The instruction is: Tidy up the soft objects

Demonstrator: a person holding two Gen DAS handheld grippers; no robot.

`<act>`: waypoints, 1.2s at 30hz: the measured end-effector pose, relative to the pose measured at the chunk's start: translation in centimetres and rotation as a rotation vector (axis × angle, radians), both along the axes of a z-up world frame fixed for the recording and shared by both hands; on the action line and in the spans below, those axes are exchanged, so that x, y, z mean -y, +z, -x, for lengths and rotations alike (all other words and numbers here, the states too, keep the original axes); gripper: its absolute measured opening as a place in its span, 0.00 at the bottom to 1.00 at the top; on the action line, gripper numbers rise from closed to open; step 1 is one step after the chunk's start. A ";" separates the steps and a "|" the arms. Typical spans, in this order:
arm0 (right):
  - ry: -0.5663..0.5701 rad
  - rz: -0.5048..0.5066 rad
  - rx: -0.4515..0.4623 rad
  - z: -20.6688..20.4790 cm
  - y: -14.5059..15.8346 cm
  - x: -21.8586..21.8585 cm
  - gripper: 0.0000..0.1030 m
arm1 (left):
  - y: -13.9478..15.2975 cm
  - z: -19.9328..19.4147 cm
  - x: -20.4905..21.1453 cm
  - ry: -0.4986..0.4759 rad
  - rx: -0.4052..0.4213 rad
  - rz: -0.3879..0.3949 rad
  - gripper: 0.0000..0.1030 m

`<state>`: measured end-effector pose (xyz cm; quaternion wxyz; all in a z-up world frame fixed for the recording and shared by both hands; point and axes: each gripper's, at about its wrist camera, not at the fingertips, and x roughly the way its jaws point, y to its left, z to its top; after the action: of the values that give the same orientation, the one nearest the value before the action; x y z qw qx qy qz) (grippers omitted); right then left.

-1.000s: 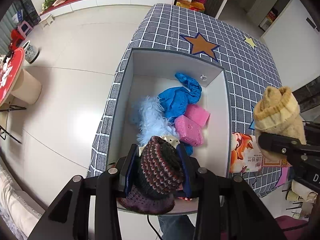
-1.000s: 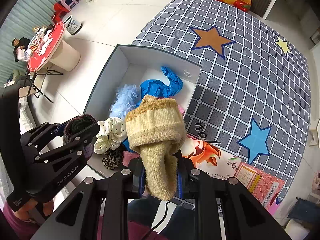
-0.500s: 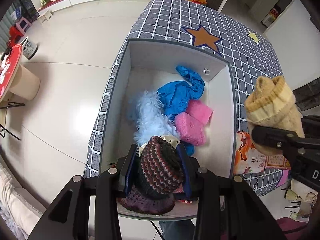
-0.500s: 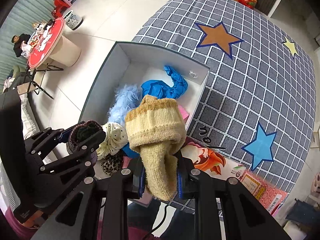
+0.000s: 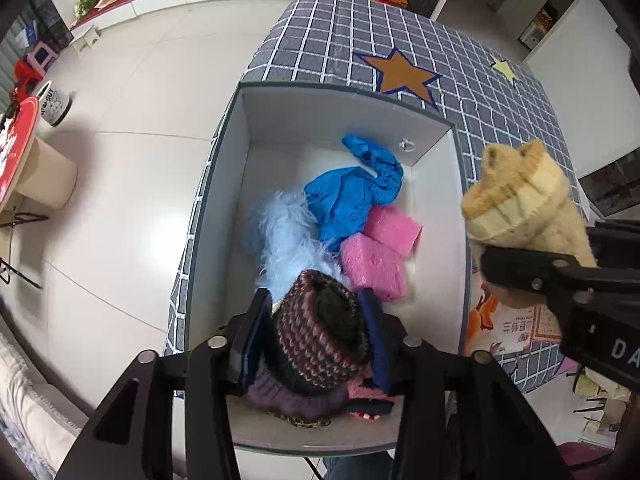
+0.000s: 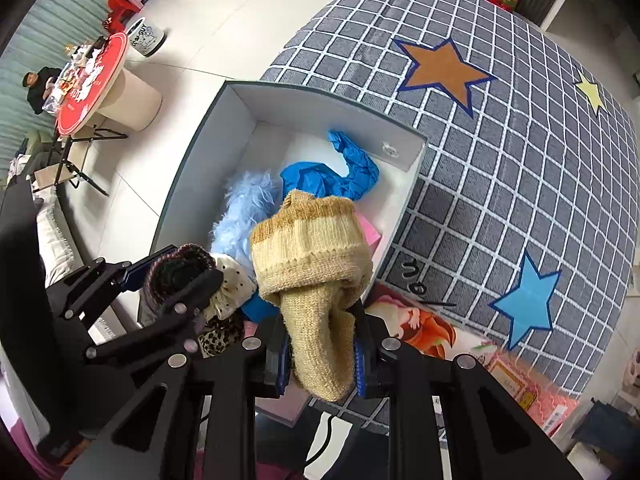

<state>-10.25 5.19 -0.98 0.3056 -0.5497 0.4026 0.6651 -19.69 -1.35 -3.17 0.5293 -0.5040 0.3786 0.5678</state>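
Left claw [image 5: 316, 334]: jaws just opened wider, striped hat [image 5: 320, 330] loose between them, low over the box [image 5: 224, 184]. Right claw [image 6: 320, 354] is clamped on tan sock [image 6: 312, 248], held above the box edge. Both are judged light and floppy; mid-body grips are preferred.

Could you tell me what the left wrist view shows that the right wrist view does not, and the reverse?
Only the left wrist view shows the two pink fuzzy pieces clearly, lying in the box beside the blue cloth.

Only the right wrist view shows the white dotted scrunchie, the blue star on the tablecloth, and a seated person at the red round table.

Both show the grey box, blue cloth, light blue fluffy piece, striped knit hat between the left gripper jaws, and tan knit sock clamped in the right gripper.
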 end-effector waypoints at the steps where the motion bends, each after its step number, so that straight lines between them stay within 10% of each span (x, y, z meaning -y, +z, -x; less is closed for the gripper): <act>1: 0.002 -0.002 0.002 0.1 0.0 -0.2 0.24 | 0.0 0.0 0.0 0.004 -0.007 -0.005 0.60; 3: -0.004 -0.008 0.009 0.2 0.1 -0.4 0.31 | 0.1 0.1 0.1 0.016 -0.025 -0.007 0.73; 5: -0.013 -0.026 0.012 0.0 0.3 -0.5 0.63 | 0.1 0.3 0.3 0.036 -0.037 -0.013 0.79; 10: -0.009 -0.065 0.008 -0.2 1.2 -0.4 0.71 | 0.0 0.6 0.8 0.048 -0.023 -0.012 0.85; 13: -0.015 -0.093 0.021 -0.3 1.6 -0.2 0.99 | 0.2 0.7 1.0 0.045 0.048 -0.016 0.88; 22: -0.018 -0.199 0.084 -1.5 3.5 1.0 0.99 | 5.4 0.3 2.9 0.030 -0.097 -0.232 1.00; 36: -0.097 -0.194 0.140 -3.3 4.5 3.9 0.99 | 6.6 -0.9 5.2 -0.101 -0.062 -0.106 1.00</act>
<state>-6.97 1.29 3.53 0.4164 -0.5426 0.3403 0.6453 -18.78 -6.52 3.41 0.5712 -0.4377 0.3894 0.5749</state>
